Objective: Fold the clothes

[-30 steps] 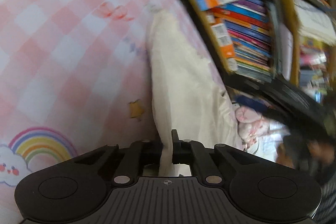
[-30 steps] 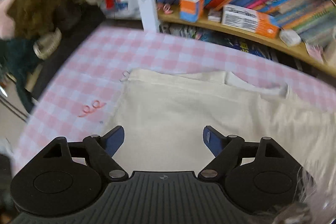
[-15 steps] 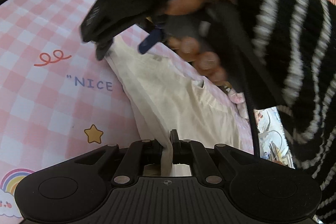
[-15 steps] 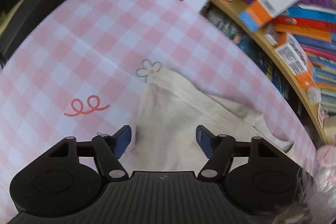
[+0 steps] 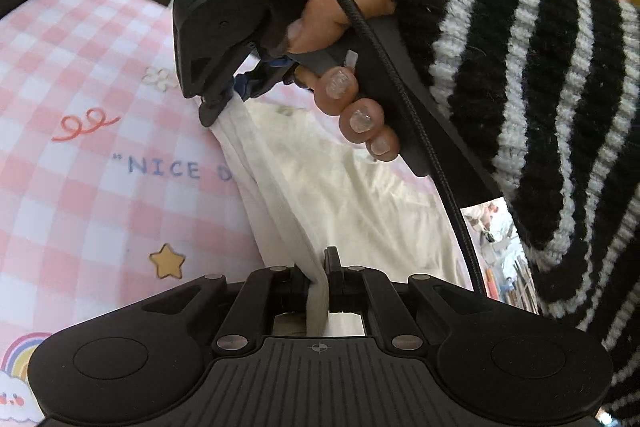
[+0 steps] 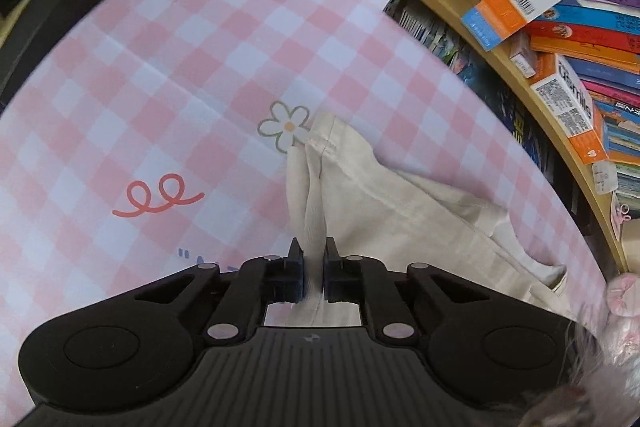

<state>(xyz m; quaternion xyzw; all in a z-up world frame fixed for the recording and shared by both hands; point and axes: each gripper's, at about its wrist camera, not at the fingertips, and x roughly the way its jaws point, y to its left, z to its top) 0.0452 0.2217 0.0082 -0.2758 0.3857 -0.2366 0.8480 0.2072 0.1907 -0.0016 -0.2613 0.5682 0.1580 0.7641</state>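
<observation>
Two pinches share one edge of the cream cotton garment (image 5: 340,195), and the next move hangs on that shared line.

From the left wrist camera, the left gripper (image 5: 318,281) has its jaws pressed together on a bunched fold of the cloth at 6 o'clock. That fold runs as a taut band up toward 11 o'clock, where the right gripper (image 5: 228,99), held by a hand (image 5: 344,75) in a black-and-white striped knit sleeve (image 5: 540,99), bites the far end. The garment's body sags to the 3 o'clock side of this band, over the pink-and-white checked cloth (image 5: 80,75). Printed there: "NICE" in blue, the next word cut off by the fabric.

From the right wrist camera, the right gripper (image 6: 313,277) has just been closing and now pinches a ridge of the garment (image 6: 400,219), which stretches away toward 12 o'clock, ending beside a printed daisy (image 6: 286,125). Books on the wooden shelf (image 6: 540,107) at 2 o'clock carry lettering too small to read.
</observation>
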